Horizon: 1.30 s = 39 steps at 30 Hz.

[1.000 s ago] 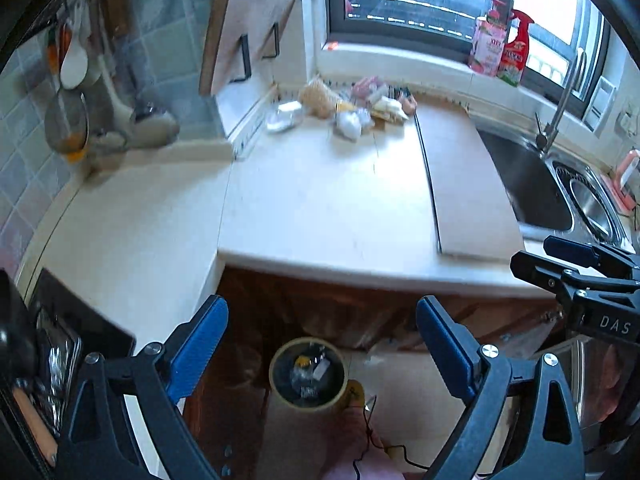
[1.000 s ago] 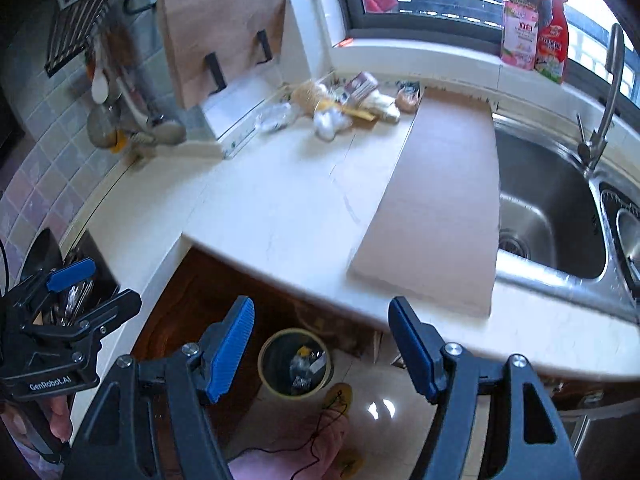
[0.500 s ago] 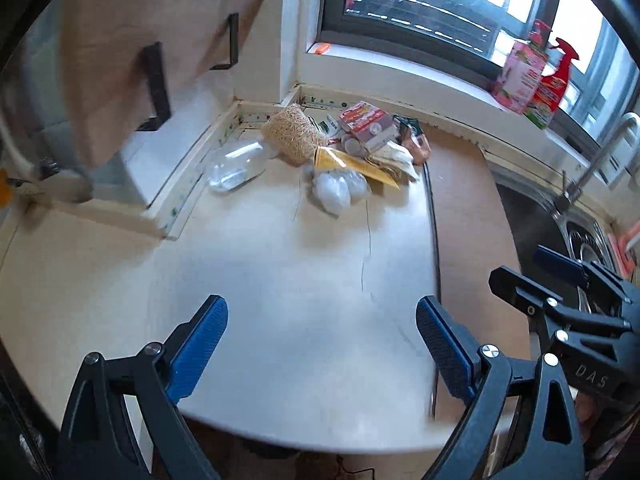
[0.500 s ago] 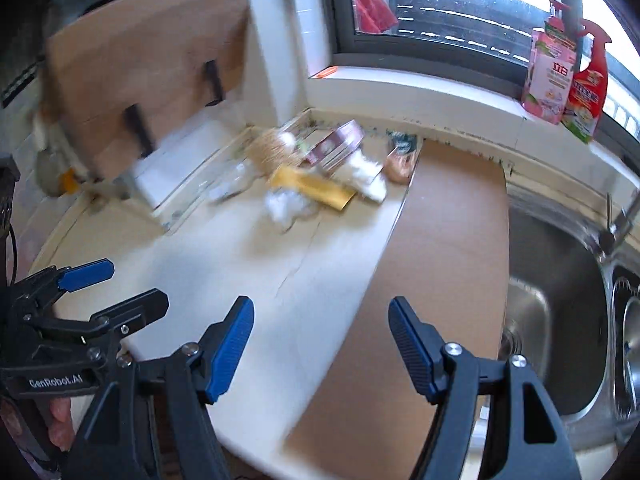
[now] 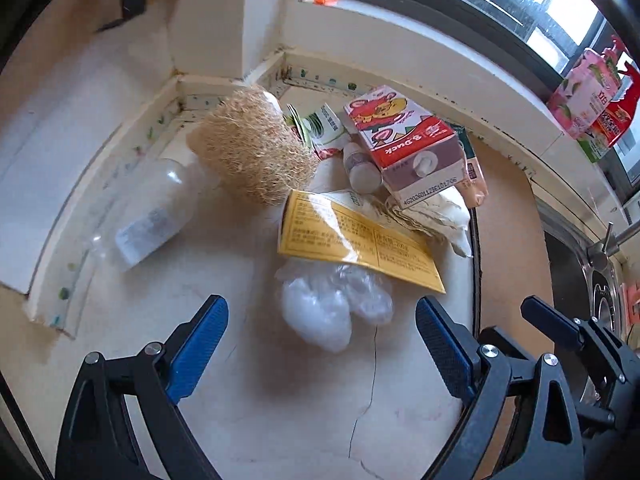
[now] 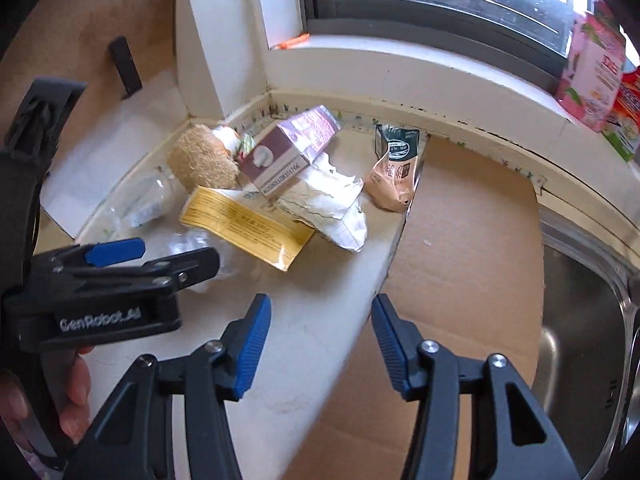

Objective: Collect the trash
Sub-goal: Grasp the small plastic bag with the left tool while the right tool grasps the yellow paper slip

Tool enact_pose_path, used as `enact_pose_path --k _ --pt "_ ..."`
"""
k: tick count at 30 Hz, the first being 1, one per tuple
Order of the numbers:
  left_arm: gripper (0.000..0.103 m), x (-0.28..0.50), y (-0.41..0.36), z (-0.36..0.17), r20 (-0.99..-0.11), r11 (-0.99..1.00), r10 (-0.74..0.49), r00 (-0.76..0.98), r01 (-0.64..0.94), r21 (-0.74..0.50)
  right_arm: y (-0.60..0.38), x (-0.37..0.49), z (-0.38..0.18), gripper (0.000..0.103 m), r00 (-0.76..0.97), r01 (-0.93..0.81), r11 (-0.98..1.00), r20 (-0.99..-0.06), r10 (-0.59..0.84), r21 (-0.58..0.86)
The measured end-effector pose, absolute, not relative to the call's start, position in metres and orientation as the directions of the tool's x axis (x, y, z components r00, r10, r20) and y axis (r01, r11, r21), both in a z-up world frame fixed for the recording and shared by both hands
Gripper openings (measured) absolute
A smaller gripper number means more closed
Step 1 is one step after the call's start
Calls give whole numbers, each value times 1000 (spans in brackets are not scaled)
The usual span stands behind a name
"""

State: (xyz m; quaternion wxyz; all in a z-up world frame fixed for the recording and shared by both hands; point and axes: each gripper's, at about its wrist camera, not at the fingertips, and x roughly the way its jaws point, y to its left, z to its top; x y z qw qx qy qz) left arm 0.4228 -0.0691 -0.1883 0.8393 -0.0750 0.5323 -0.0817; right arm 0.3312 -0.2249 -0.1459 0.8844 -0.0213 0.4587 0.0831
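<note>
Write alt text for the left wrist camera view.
Open left gripper hovers above a crumpled clear plastic bag at the near edge of a countertop trash pile: yellow packet, red milk carton, fibrous scrubber, clear bottle.

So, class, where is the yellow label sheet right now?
In the left wrist view the yellow label sheet lies mid-counter, overlapping the crumpled clear plastic, below the milk carton.

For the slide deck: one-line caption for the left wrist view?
Open left gripper poised over crumpled clear plastic at the near edge of a countertop trash pile with a yellow packet and milk carton.
</note>
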Motion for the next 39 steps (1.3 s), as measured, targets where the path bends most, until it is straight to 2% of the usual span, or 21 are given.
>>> enact_pose_path --k 2,4,6,7,10,16,25,26,28,29,33,39 --pt "70 431 -73 -198 -888 971 -236 394 59 -231 -224 337 -152 53 557 -187 982 -819 134 33" --pt "58 439 -71 -207 -891 966 -254 376 48 -255 -221 342 -154 53 554 -209 977 -819 149 36" --pt "55 443 -66 -211 -885 958 -277 375 35 -285 -216 344 -156 53 554 -233 972 -817 163 36" --pt "48 445 -63 -212 -878 953 -288 382 31 -300 -214 345 -156 53 553 -241 970 -817 164 31" --pt "43 447 -58 -212 -873 953 -291 391 36 -301 -200 349 -161 53 563 -268 963 -815 137 -24" --pt "41 444 -44 -212 -875 952 -294 385 38 -303 -169 354 -171 53 607 -309 938 -792 66 -159" --pt "41 430 -23 -205 -883 962 -263 389 40 -269 -126 368 -190 53 709 -313 870 -703 -52 -380" --pt "41 428 -17 -205 -884 962 -263 387 36 -271 -122 370 -192 50 720 -306 860 -691 -70 -407" --pt "41 425 -10 -206 -884 961 -265 384 26 -276 -117 377 -195 35 723 -300 850 -684 -94 -434" --pt "41 424 -7 -207 -885 961 -260 386 18 -275 -116 380 -197 24 718 -300 847 -689 -102 -438" --pt "41 414 3 -203 -884 961 -262 387 17 -278 -116 381 -194 15 731 -282 850 -674 -110 -445" --pt "40 388 3 -188 -885 966 -248 395 34 -256 -130 364 -175 4 697 -300 895 -716 -31 -331"
